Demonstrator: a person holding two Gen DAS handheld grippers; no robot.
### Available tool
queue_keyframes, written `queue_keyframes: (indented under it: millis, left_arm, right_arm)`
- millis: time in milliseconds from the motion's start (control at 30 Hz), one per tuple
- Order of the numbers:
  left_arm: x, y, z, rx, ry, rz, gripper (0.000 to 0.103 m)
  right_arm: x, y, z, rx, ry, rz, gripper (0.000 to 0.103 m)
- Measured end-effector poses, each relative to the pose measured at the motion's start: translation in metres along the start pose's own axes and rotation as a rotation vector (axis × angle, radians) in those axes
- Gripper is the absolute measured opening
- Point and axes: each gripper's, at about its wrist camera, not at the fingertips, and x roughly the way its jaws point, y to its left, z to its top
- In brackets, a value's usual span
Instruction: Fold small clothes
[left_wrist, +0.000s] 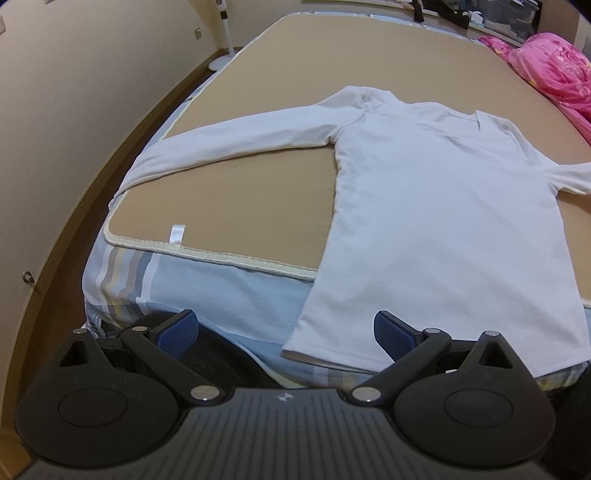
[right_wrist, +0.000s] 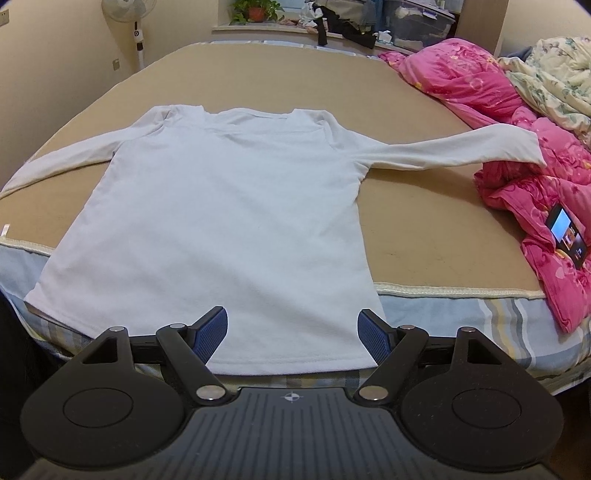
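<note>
both fingers (left_wrist: 388, 328) apart, white shirt (right_wrist: 221, 221) flat

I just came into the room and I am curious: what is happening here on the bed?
A person holds two sets of tongs and is about to fold a white long-sleeved shirt. The shirt lies flat on the tan mat, sleeves spread out to both sides; one sleeve end rests on the pink quilt. Both the left tongs and the right tongs are open near the shirt's bottom hem and hold nothing. No fold is made yet.
</note>
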Motion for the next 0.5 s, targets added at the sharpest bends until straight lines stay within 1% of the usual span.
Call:
queue_keyframes:
  millis: [367,433,500]
  left_arm:
    - [0.017,0.017,0.012,-0.041,0.025,-0.006,0.102]
    - [0.027,0.031,0.020,-0.091,0.045,-0.040,0.102]
    - [0.037,0.053,0.031,-0.160,0.030,-0.044,0.102]
  right_arm:
    - [0.012,0.016,0.015,-0.028,0.011,0.004,0.079]
    - [0.014,0.017,0.016,-0.026,0.012,-0.003,0.079]
    - [0.017,0.017,0.017,-0.011,0.012,-0.013,0.079]
